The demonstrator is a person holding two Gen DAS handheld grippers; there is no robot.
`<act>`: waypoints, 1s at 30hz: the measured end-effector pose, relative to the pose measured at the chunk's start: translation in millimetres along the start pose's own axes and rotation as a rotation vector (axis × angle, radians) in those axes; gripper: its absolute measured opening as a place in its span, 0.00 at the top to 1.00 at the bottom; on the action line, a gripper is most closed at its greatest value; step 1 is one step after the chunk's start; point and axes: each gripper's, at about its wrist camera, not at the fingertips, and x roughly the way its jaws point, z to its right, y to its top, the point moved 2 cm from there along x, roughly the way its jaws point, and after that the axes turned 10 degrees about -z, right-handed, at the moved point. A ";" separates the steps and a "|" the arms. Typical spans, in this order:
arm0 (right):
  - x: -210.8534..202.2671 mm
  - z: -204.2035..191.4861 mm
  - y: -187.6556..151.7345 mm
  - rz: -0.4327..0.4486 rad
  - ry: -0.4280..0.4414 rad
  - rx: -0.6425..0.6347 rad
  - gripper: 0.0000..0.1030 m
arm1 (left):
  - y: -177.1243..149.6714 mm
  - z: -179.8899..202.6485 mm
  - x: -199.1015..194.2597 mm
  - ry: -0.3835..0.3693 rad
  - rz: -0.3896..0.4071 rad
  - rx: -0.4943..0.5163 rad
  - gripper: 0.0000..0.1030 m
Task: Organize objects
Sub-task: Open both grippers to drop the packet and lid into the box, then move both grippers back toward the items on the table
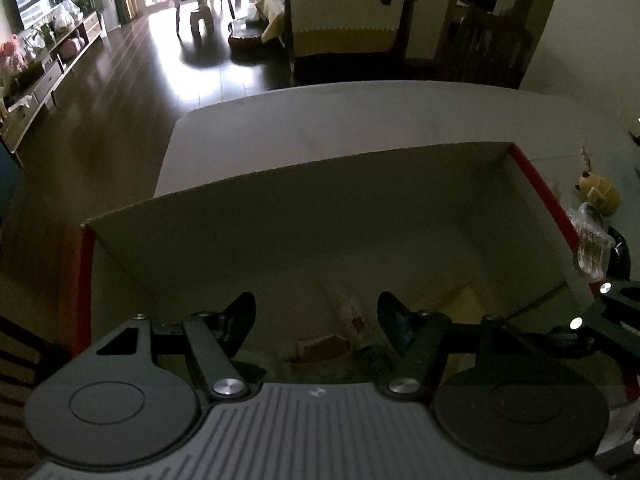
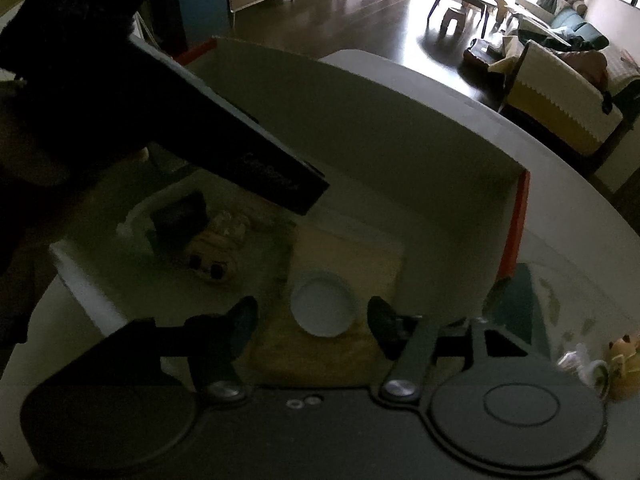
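With both the left gripper (image 1: pixel 316 320) and right gripper (image 2: pixel 312 322) spread empty over the box (image 2: pixel 400 148), we risk clipping its wall

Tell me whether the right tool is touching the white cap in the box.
Apart. In the right wrist view the right tool is open, and the white cap lies between its fingers with yellow surface showing on both sides.
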 end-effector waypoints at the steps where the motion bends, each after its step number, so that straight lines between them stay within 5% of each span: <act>1: -2.2 -1.1 -1.0 0.005 0.001 0.001 0.40 | -1.2 0.3 -2.3 0.001 0.004 0.000 0.35; 21: -71.4 8.5 -30.2 0.137 0.033 0.008 0.27 | -19.6 23.2 -64.5 0.012 0.097 0.004 0.35; 24: -81.6 9.2 -36.5 0.160 0.036 0.005 0.25 | -20.7 28.7 -71.9 0.012 0.107 0.008 0.27; 30: -98.7 21.0 -53.9 0.191 0.046 0.001 0.23 | -31.6 49.6 -88.4 0.008 0.134 0.018 0.26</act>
